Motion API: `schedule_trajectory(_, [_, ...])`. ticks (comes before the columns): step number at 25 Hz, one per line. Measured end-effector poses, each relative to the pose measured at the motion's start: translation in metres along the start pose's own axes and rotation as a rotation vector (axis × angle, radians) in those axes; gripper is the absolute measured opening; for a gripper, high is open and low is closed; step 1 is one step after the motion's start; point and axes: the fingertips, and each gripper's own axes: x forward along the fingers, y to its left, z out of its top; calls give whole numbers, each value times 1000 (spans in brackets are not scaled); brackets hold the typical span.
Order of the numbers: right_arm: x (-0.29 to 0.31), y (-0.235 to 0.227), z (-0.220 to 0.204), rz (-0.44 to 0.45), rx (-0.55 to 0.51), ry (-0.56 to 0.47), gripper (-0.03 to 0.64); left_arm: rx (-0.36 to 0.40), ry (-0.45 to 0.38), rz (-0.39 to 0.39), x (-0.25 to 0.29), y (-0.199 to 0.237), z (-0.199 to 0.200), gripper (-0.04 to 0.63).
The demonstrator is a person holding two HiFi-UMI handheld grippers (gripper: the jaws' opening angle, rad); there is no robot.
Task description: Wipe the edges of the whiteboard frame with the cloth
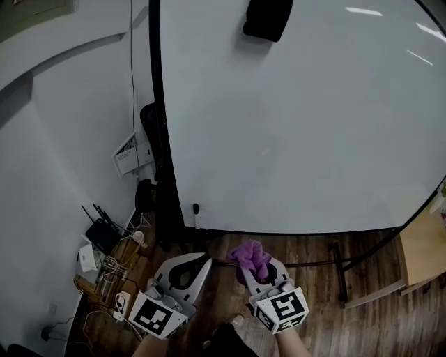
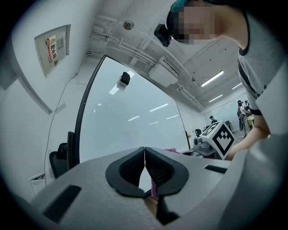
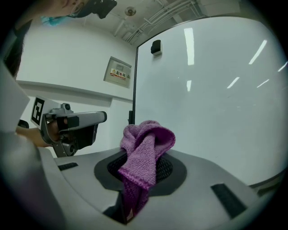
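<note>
Head view, progress: the purple cloth (image 1: 251, 256) is bunched in the right gripper (image 1: 259, 268), low over the wooden floor (image 1: 362, 279). It is just below the bottom edge of the whiteboard (image 1: 300, 118) and does not touch the dark frame (image 1: 162, 125). I judge that wiping has not begun, so every edge is left to do.
Head view, left gripper (image 1: 198, 263): it is beside the right one, clear of the frame, and carries nothing.
Head view, hard to tell: the board's top and right edges run out of the picture. A dark object (image 1: 268, 19) at the top is cut off. Whether the frame is dirty cannot be judged.
Left gripper view, fingers (image 2: 130, 168): the black pads are pressed together at the tips with nothing between them. A sliver of purple shows beyond them.
Left gripper view, hidden: the gripper body covers the frame's bottom edge.
Right gripper view, fingers (image 3: 173, 168): they pinch the cloth, which loops up above them and hangs down into the slot.
Right gripper view, frame: its left upright stands beyond the cloth, apart from it. The cloth covers the place where the pads meet.
</note>
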Motion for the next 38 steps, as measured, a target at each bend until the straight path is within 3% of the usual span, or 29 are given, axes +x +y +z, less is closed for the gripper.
schedule_trajectory(9, [51, 23, -39, 52, 31, 68, 77, -33, 66, 50, -26, 23, -29, 17])
schedule_trajectory(26, [145, 54, -139, 128, 60, 233, 77, -71, 116, 95, -44, 59, -77, 17])
schedule_trajectory(38, [206, 66, -175, 166, 74, 279, 78, -80, 130, 124, -41, 79, -98, 18])
